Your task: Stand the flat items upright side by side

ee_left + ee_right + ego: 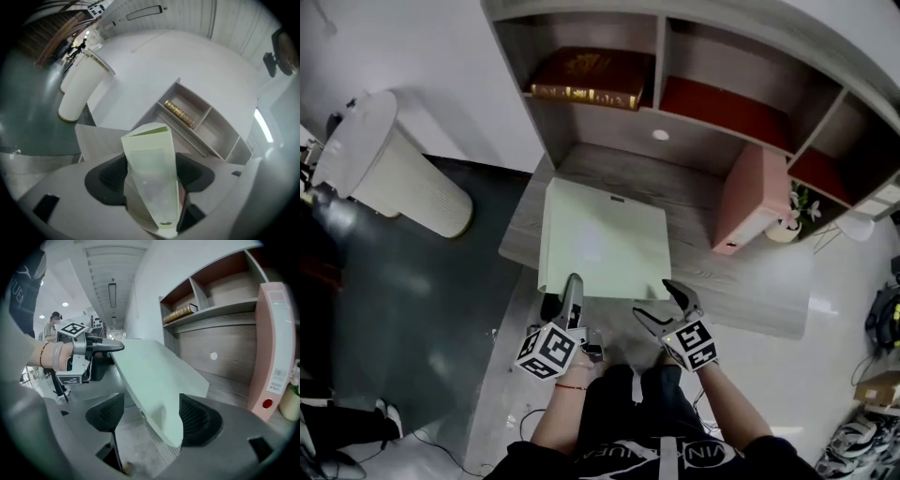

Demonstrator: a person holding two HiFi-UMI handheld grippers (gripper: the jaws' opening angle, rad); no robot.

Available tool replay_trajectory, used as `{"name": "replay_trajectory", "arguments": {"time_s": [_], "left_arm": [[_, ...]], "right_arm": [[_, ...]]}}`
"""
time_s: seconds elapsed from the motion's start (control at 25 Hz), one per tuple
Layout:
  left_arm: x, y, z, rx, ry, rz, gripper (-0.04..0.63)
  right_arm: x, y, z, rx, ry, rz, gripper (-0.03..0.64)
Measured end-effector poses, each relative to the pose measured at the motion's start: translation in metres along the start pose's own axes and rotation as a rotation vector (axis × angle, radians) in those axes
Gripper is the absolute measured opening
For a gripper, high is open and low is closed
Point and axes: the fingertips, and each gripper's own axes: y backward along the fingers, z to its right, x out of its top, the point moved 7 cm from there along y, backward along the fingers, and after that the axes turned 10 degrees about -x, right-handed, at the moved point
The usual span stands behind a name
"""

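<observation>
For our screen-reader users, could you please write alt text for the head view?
The left gripper holds a green folder by its near edge over a desk; the right gripper is open at its corner. A pink folder stands upright nearby.

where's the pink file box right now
In the head view the pink upright file box stands on the grey wooden desk, right of the pale green flat folder and just left of a small potted plant.

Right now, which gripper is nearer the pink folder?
Right. The right gripper is at the green folder's near-right corner, toward the pink folder; the left gripper grips the near-left corner.
</observation>
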Motion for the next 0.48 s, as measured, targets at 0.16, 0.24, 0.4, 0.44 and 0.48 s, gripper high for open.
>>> {"name": "replay_trajectory", "arguments": {"time_s": [0.16, 0.24, 0.4, 0.44, 0.48], "left_arm": [[0.005, -0.018, 0.037, -0.06, -0.127, -0.039, 0.314], [0.005, -0.026, 0.056, -0.095, -0.193, -0.053, 0.314], [-0.002, -0.043, 0.085, -0.166, -0.258, -0.096, 0.31], [-0.004, -0.046, 0.09, -0.178, -0.262, -0.109, 0.308], [-0.007, -0.05, 0.097, -0.189, -0.27, -0.12, 0.308]], "right_arm": [[0.003, 0.006, 0.006, -0.025, -0.023, 0.024, 0.36], [0.003, 0.009, 0.01, -0.043, -0.038, 0.036, 0.354], [0.004, 0.015, 0.018, -0.079, -0.07, 0.064, 0.343], [0.004, 0.017, 0.02, -0.087, -0.077, 0.069, 0.341], [0.004, 0.019, 0.023, -0.094, -0.083, 0.073, 0.337]]}}
